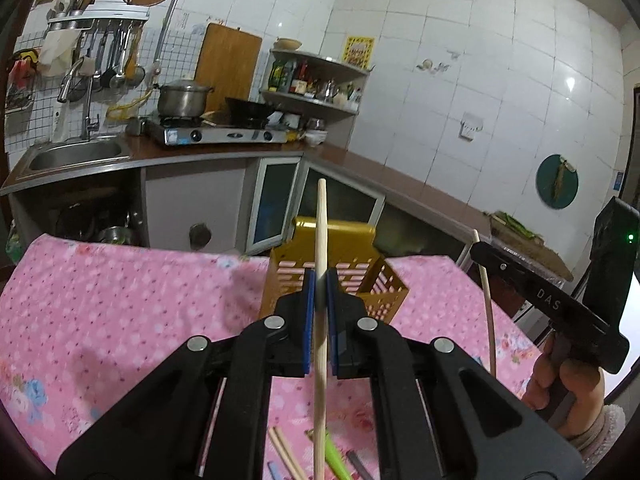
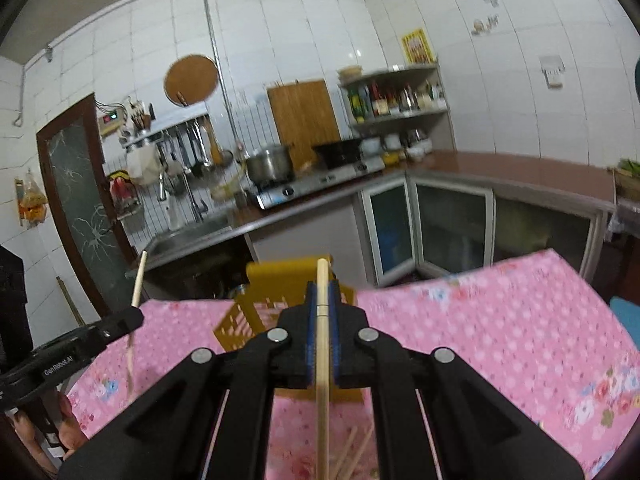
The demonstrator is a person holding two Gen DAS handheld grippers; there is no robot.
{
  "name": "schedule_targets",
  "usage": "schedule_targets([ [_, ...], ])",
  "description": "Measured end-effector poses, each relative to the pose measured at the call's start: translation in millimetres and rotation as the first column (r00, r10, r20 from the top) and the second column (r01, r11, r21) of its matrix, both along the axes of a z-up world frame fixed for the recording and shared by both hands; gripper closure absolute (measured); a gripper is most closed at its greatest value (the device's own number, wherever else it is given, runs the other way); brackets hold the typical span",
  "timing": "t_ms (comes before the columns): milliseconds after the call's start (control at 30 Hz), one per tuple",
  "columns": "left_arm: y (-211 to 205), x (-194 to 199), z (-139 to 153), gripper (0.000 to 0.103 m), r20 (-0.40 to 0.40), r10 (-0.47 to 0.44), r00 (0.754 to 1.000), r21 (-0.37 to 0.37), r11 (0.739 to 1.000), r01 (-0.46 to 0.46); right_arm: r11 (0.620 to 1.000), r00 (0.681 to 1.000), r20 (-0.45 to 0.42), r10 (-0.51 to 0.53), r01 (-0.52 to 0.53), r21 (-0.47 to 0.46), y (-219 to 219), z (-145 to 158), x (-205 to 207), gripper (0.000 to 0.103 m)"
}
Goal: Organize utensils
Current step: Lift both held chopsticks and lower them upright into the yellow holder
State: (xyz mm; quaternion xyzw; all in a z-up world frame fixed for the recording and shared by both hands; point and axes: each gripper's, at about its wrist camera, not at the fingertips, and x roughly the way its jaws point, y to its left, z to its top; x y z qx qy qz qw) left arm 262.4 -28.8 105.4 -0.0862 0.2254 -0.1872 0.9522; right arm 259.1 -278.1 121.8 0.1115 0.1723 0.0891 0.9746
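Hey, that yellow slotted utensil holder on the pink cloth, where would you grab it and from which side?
Grip the yellow utensil holder by its tall solid back panel, coming down from above. That panel stands above the slotted walls as a thin flat plate, so narrow jaws can pinch it. The box body looks too wide. Both grippers are currently occupied, each shut on a wooden chopstick.

Two claws: left claw (image 1: 319, 280), right claw (image 2: 322, 300). Two wooden chopsticks up off the desk, one in the left claw (image 1: 321, 232), one in the right claw (image 2: 322, 360). One yellow slotted holder (image 1: 336, 276). Loose on the pink cloth: two more chopsticks (image 1: 286, 454), one green utensil (image 1: 334, 458), one grey one (image 1: 360, 464); rest hidden behind claw.
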Motion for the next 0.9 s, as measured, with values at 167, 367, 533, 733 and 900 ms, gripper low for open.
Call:
schedule_targets([
  [167, -1.4, 9.7, 5.0, 0.099, 0.014, -0.007, 1.000, 0.008, 1.000, 0.007, 1.000, 0.999, 0.042, 0.008, -0.008, -0.010, 5.5, 12.0, 3.7, 0.097],
  [367, -3.3, 19.9, 17.1, 0.099, 0.063, -0.013, 0.998, -0.006, 1.000, 0.014, 1.000, 0.995, 0.098, 0.012, -0.014, 0.022, 7.0, 20.2, 14.0, 0.097],
  [533, -8.1, 22.9, 30.5, 0.099, 0.150, 0.004, 0.989, 0.001, 1.000, -0.004, 1.000, 0.983, 0.186, 0.001, -0.003, 0.014, 11.2, 29.6, 19.7, 0.097],
  [733, -21.3, 39.1, 47.9, 0.099, 0.247, 0.018, 0.969, 0.001, 1.000, -0.018, 0.999, 0.950, 0.310, -0.033, 0.018, 0.052, 14.7, 49.7, 30.6, 0.097],
  [900, -34.3, 59.9, 57.4, 0.099, 0.326, 0.043, 0.944, -0.002, 0.999, -0.044, 0.992, 0.918, 0.387, -0.089, 0.046, 0.119, 11.9, 63.6, 47.0, 0.097],
])
